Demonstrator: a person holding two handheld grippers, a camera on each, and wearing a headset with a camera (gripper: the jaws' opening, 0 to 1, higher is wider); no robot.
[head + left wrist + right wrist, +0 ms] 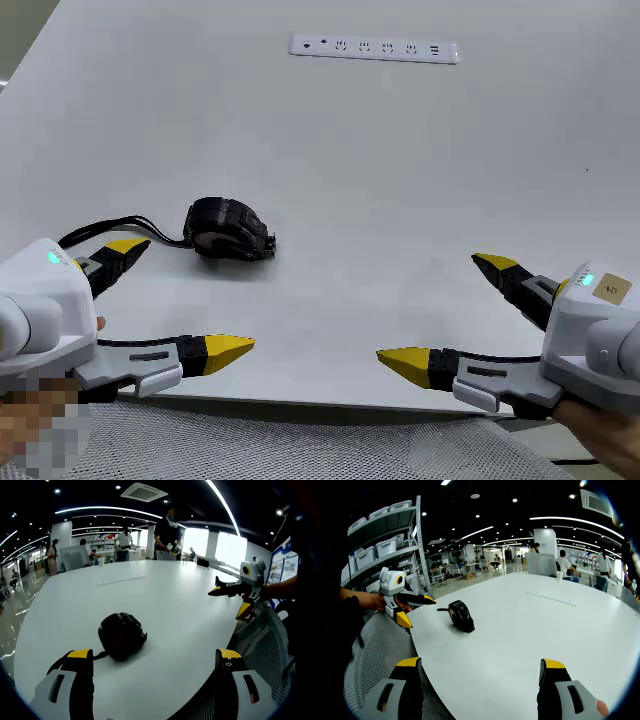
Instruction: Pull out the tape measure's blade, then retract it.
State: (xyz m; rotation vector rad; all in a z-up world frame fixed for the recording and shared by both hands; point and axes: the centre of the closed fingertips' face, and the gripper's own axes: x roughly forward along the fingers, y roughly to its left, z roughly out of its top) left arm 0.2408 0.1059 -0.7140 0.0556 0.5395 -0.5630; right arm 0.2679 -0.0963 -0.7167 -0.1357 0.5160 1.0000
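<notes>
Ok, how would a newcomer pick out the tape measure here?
Start at the big white table. On its near left part lies the tape measure: a small rounded black case, unlike the long flat white power strip farther back.

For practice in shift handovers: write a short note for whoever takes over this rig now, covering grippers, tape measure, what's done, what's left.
Left gripper: open, empty, tape measure just ahead of it.
Right gripper: open, empty, farther right.
The tape measure lies on the white table, untouched, no blade showing.
Done: nothing.
Left: hold the case, pull the blade out, retract it.
</notes>
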